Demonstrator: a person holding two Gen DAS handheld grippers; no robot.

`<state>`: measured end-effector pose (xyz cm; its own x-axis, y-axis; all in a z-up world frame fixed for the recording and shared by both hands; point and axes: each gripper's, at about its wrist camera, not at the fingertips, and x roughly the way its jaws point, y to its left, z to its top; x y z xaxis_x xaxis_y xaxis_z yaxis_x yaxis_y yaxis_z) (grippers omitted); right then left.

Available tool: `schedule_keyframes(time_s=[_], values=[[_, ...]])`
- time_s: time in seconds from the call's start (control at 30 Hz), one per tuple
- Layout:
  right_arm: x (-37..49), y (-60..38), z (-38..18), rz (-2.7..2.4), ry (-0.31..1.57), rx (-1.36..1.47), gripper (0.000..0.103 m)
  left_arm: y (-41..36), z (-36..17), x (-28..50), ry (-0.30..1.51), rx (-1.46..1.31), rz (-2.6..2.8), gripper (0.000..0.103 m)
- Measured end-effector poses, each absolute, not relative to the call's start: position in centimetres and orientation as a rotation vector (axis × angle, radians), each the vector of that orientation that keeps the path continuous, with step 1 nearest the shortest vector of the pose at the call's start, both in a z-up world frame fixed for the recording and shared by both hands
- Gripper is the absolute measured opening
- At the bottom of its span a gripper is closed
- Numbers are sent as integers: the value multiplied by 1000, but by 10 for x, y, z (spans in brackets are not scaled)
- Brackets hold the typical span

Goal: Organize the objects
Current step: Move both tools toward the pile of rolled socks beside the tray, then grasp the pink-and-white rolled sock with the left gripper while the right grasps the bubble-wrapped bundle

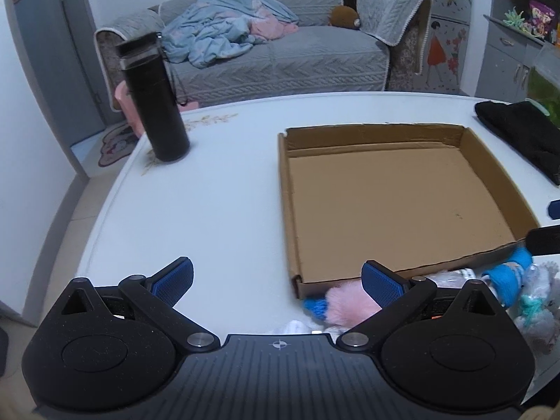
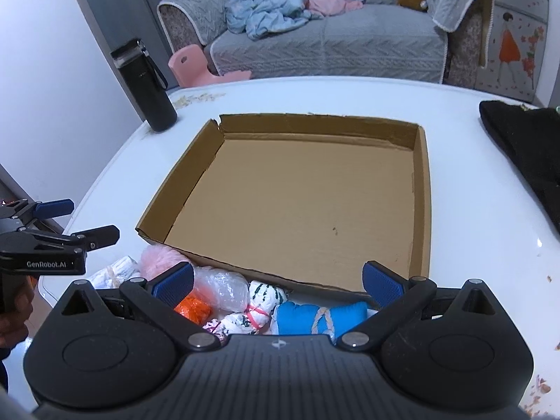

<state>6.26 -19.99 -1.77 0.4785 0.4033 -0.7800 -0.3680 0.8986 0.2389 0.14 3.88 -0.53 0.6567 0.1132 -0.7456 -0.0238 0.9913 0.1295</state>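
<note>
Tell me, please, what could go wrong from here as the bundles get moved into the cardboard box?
1. The shallow brown cardboard tray has a torn, splayed corner; a nudge from either open tool could slide it or fold that wall.
2. The small bundles crowd together against the tray's near wall: the blue cloth roll, the clear plastic bag and the white green-patterned bundle. The right tool might pinch two at once.
3. The tall black bottle stands near the table's edge; the left tool could tip it.

A home living room: a grey sofa (image 1: pixel 280 52) with a crumpled blanket (image 1: pixel 217 28), wall stickers (image 1: pixel 441 45), a white desk (image 1: pixel 210 192)
</note>
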Motion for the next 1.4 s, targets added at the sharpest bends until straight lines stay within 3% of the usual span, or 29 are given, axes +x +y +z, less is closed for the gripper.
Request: schedule_keyframes(time_s=[0.5,0.8,1.23,1.4], values=[[43,-227,-30,464,968,8,102,50,-27,-12,883,142,78,102],[-21,-262,-41,489,760,-145,102,71,-47,-63,874,195,36,102],[-22,-268,-76,484,805,-85,101,65,-82,-57,949,228,25,102],[-8,-267,-84,493,840,-71,94,80,-87,-46,984,207,64,103]])
